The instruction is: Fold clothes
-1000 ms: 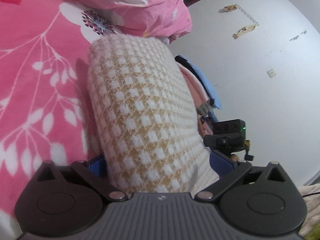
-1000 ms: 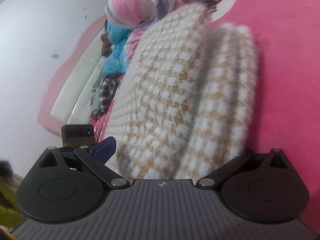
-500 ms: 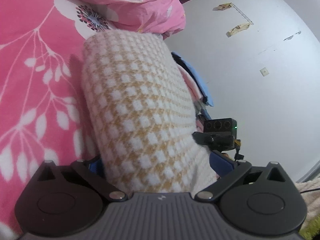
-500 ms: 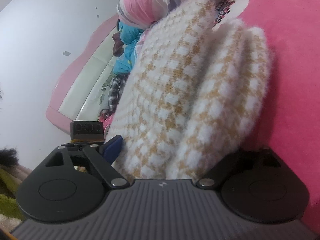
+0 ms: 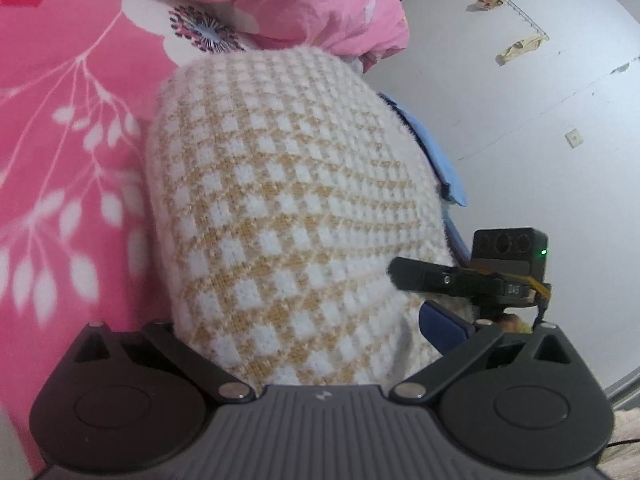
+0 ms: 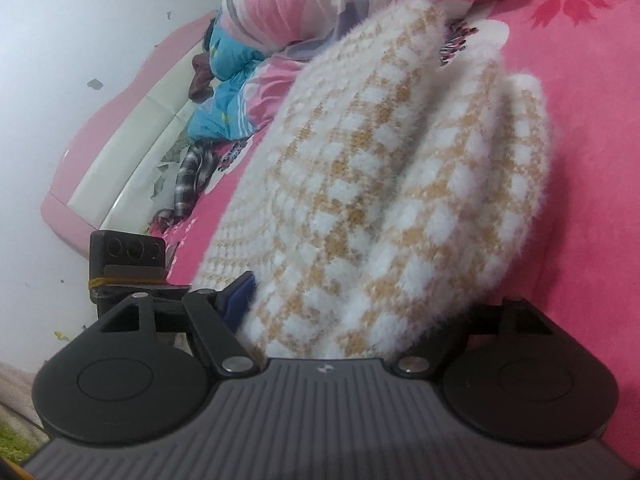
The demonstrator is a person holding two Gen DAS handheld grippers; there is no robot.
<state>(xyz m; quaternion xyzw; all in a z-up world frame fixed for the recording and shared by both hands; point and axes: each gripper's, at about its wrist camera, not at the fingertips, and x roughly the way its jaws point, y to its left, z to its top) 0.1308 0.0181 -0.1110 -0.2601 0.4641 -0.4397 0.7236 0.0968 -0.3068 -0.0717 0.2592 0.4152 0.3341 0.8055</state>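
Observation:
A fuzzy white-and-tan checked sweater (image 5: 296,216) is bunched into a thick folded bundle over the pink floral bedspread (image 5: 60,128). My left gripper (image 5: 304,332) is shut on its near end; only one blue fingertip (image 5: 444,328) shows, the other is buried under the knit. In the right wrist view the same sweater (image 6: 380,184) shows two stacked folds, and my right gripper (image 6: 360,320) is shut on it, one blue fingertip (image 6: 240,292) visible at the left. Each gripper appears in the other's view, close beside the bundle: the right gripper (image 5: 480,276) and the left gripper (image 6: 128,268).
A pink quilt pile (image 5: 304,4) lies just beyond the sweater. Blue clothing (image 6: 224,92) and a plaid garment (image 6: 192,176) sit by the pink-and-white headboard (image 6: 120,144). A white wall (image 5: 540,140) stands behind.
Both grippers have kept their hold while shifting the bundle slightly over the bed. The right wrist view was blurred a second ago and is now steady.

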